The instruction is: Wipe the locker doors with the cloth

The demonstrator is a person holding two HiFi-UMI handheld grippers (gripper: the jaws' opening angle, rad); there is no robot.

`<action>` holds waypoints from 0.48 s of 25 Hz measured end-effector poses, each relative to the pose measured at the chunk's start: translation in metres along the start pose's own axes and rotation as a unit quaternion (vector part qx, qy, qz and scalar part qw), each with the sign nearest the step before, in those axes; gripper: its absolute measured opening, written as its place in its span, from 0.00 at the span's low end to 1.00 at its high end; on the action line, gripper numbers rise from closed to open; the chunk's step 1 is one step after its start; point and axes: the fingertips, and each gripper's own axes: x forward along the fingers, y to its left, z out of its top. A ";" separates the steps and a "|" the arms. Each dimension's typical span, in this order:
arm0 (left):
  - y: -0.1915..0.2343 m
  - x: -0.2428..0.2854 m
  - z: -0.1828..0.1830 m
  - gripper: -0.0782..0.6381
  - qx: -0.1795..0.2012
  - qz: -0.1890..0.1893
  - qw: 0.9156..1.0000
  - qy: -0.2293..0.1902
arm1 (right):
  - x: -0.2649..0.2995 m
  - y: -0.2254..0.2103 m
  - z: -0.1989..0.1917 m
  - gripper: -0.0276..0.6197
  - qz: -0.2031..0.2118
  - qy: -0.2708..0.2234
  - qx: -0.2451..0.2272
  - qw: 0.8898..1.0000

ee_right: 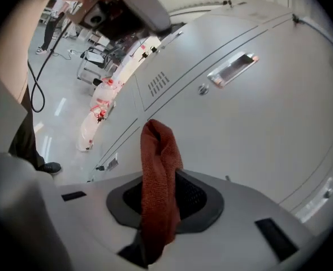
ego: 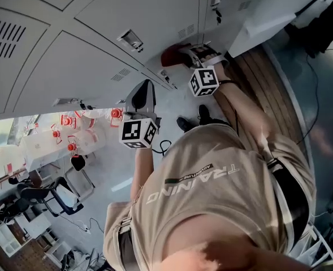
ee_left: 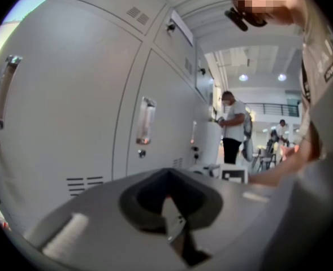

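A rust-red cloth (ee_right: 158, 185) hangs bunched out of my right gripper (ee_right: 155, 213), which is shut on it. In the head view this gripper (ego: 184, 58) holds the cloth (ego: 172, 55) up at the grey locker doors (ego: 98, 49), close to or touching the lower door. The door (ee_right: 256, 117) with its recessed handle (ee_right: 232, 69) fills the right gripper view. My left gripper (ego: 143, 95) hangs lower and to the left, a little off the lockers. Its jaws (ee_left: 174, 222) look shut with nothing in them, facing a locker door (ee_left: 70, 106) and its handle (ee_left: 146, 121).
Large water jugs with red caps (ego: 70, 129) stand along the locker base, also in the right gripper view (ee_right: 95, 114). An office chair (ego: 47, 199) is at lower left. A wooden bench (ego: 265, 78) runs at right. A person (ee_left: 232, 126) stands further along the lockers.
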 end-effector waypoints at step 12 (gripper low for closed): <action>-0.022 0.035 0.030 0.12 0.009 -0.051 0.998 -0.038 | -0.175 -0.186 0.082 0.14 -0.212 -0.085 -0.054 0.972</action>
